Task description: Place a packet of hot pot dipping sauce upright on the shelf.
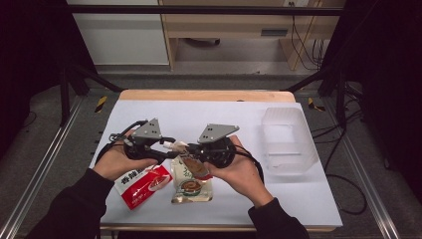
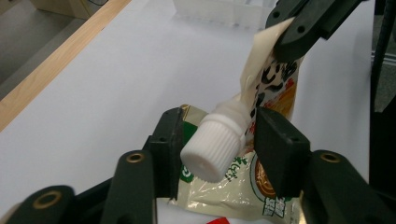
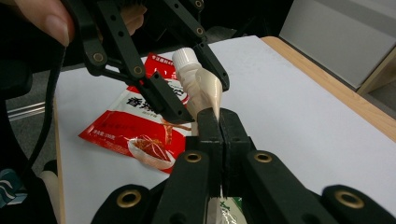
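Note:
A cream spouted pouch [image 1: 195,168] with orange print hangs above the table, and my right gripper [image 3: 219,126] is shut on its top edge. Its white ribbed cap [image 2: 212,147] points at my left gripper [image 2: 217,140], whose jaws stand on either side of the cap; a narrow gap shows on one side, so the pads do not press. In the high view the left gripper [image 1: 171,149] and right gripper [image 1: 193,158] meet over the middle of the table, a hand on each. From the right gripper view, the cap [image 3: 184,56] sits between the left gripper's [image 3: 201,98] black jaws.
A second pouch [image 1: 191,190] with a green label and a bowl picture lies flat under the held one. A red sachet [image 1: 144,185] lies to its left near the front edge. A clear plastic bin [image 1: 287,142] stands at the right on the white table cover [image 1: 234,114].

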A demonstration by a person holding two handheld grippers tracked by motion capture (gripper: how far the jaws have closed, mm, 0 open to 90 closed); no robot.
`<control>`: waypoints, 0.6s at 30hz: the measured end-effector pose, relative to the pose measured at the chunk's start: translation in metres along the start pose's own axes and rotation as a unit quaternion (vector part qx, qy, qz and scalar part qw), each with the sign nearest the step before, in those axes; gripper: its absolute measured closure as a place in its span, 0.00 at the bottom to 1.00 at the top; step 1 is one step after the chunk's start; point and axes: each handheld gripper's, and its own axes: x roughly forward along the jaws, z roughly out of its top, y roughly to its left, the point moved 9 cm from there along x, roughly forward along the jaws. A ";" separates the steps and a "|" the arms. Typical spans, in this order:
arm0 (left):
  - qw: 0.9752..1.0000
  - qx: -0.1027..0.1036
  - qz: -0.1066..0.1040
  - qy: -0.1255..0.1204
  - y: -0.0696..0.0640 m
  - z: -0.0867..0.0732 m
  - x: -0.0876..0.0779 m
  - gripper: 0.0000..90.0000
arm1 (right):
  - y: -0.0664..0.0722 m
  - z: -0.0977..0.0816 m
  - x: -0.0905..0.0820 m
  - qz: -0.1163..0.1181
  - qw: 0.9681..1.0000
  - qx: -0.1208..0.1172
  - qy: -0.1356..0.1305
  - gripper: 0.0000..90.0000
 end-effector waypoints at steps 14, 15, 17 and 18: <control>1.000 0.002 -0.003 -0.005 -0.004 0.008 -0.006 0.79 | -0.005 0.000 0.000 -0.007 1.000 -0.004 -0.005 0.99; 1.000 0.002 -0.003 -0.005 -0.004 0.008 -0.006 0.79 | -0.005 0.000 0.000 -0.007 1.000 -0.004 -0.005 0.99; 1.000 0.005 -0.008 -0.011 -0.007 0.013 -0.008 0.80 | -0.007 -0.002 -0.003 -0.006 1.000 -0.012 -0.003 0.98; 1.000 0.008 -0.011 -0.007 -0.008 0.015 -0.009 0.80 | -0.007 -0.002 -0.003 -0.006 1.000 -0.012 -0.003 0.98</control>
